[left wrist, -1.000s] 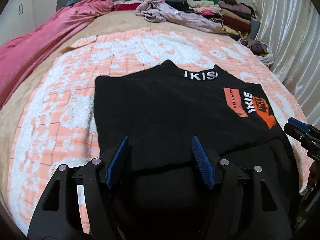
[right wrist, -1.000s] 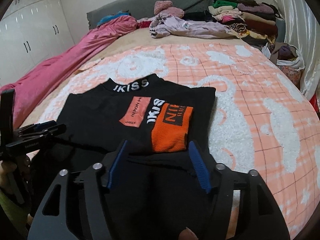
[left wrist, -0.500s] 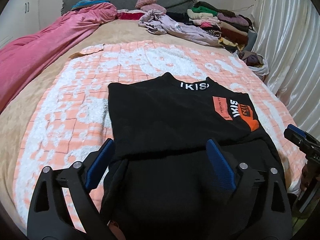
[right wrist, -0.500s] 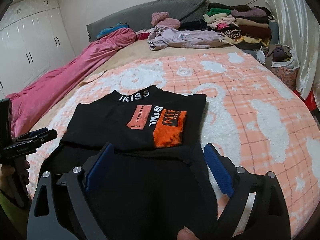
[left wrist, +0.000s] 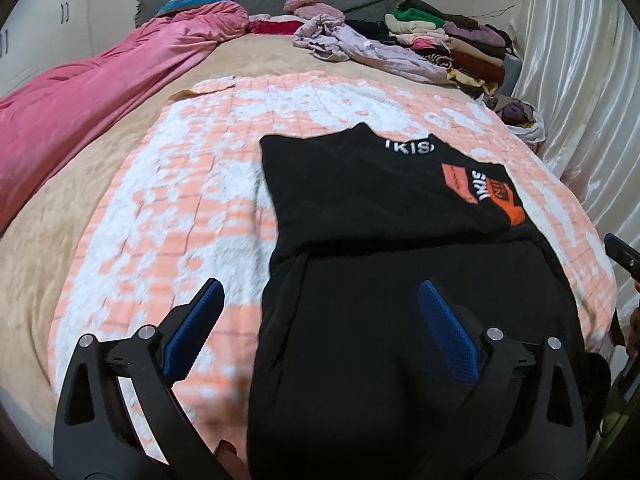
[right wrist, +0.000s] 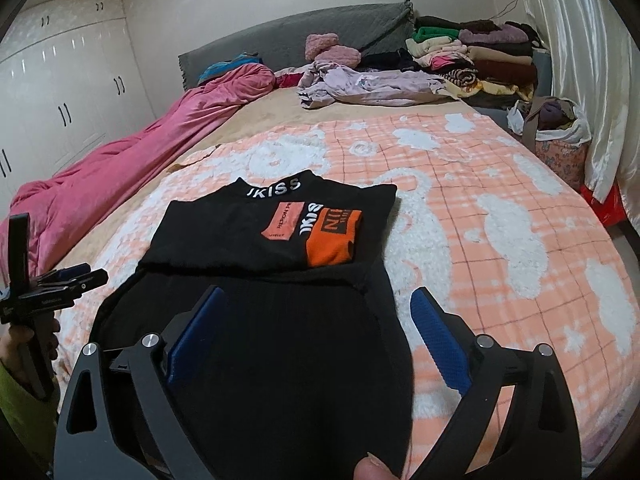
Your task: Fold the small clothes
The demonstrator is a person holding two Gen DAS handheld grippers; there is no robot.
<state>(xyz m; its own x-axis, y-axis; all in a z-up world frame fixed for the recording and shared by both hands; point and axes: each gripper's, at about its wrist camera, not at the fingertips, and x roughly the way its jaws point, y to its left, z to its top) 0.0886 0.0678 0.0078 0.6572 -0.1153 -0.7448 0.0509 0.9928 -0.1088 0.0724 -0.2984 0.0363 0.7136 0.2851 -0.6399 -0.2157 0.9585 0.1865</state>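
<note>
A black sweater with a white-lettered collar and an orange patch lies on the orange-and-white blanket, its lower part hanging over the near bed edge. It also shows in the right wrist view. My left gripper is open and empty above the sweater's near left edge. My right gripper is open and empty above the sweater's lower half. In the right wrist view the left gripper shows at the left edge. In the left wrist view the right gripper's tip shows at the right edge.
A pink quilt lies along the bed's left side. Loose lilac clothes and a stack of folded clothes lie at the headboard. A bag of clothes and white curtains stand to the right, white wardrobes to the left.
Both grippers have opened wide and pulled back toward the near bed edge. The left gripper has shifted left, so the sweater now sits right of centre in its view.
</note>
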